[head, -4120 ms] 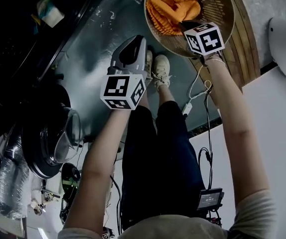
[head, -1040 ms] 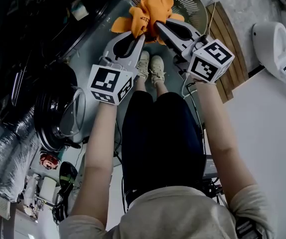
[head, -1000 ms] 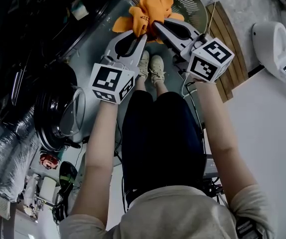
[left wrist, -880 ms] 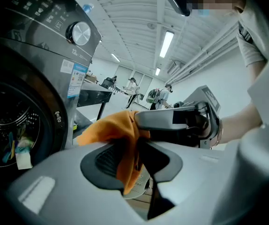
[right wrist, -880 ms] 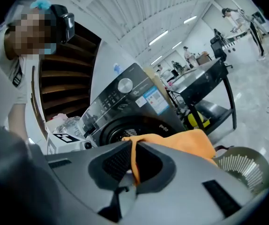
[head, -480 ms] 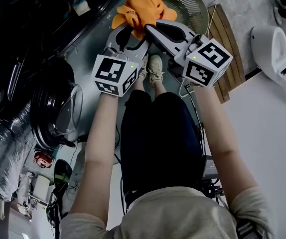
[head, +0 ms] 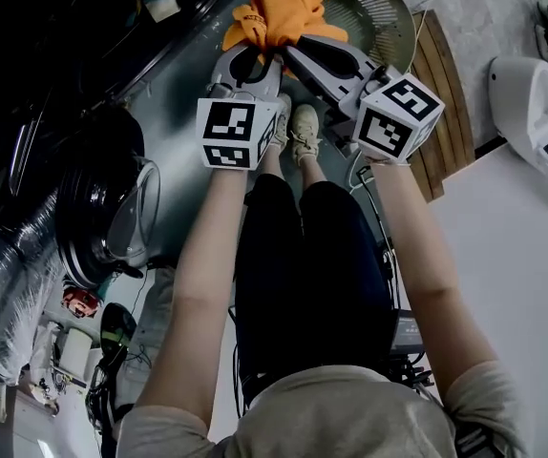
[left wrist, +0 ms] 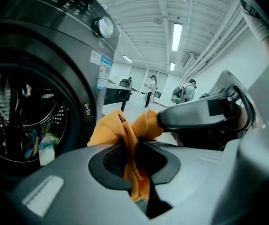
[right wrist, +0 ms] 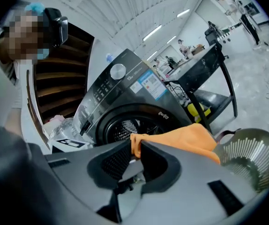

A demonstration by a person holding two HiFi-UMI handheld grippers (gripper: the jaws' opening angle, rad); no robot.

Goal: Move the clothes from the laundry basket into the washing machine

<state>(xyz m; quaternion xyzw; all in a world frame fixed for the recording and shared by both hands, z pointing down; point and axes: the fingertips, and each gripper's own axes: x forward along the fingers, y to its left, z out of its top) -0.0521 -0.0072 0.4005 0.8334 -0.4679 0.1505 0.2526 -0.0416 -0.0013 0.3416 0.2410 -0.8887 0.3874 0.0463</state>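
Orange garment [head: 279, 8], step in hand: the carry. It is up out of the basket, bunched between both claws at 12 o'clock in the head view. It is bound for the machine but not yet in it.
Washing machine [head: 78, 208]: the largest thing here, dark, at 9 o'clock in the head view. Its round glass door [head: 131, 222] stands swung open. In the left gripper view the drum [left wrist: 22, 111] gapes at 9 o'clock, with a few coloured things lying inside.
Laundry basket [head: 374, 8]: pale and ribbed, at 1 o'clock in the head view, just behind the garment. No other cloth shows in the part of it that is in view.
Garment's place: in the air between machine and basket, touching neither as far as I can tell. The right gripper view shows it in front of the machine's round opening, with the basket's ribs at 4 o'clock.
Left claw [head: 253, 44]: its jaws have just been closing. They are clenched on a fold of the garment, which runs down between the pads.
Right claw [head: 288, 48]: clenched on an edge of the same garment. The cloth is pinched between the pads and spreads away toward 3 o'clock in its own view.
Next move, as I judge it: swing both claws toward 9 o'clock to the drum's mouth and push the bundle well past the rim. Only then let both claws go, so no loose end hangs over the door seal.
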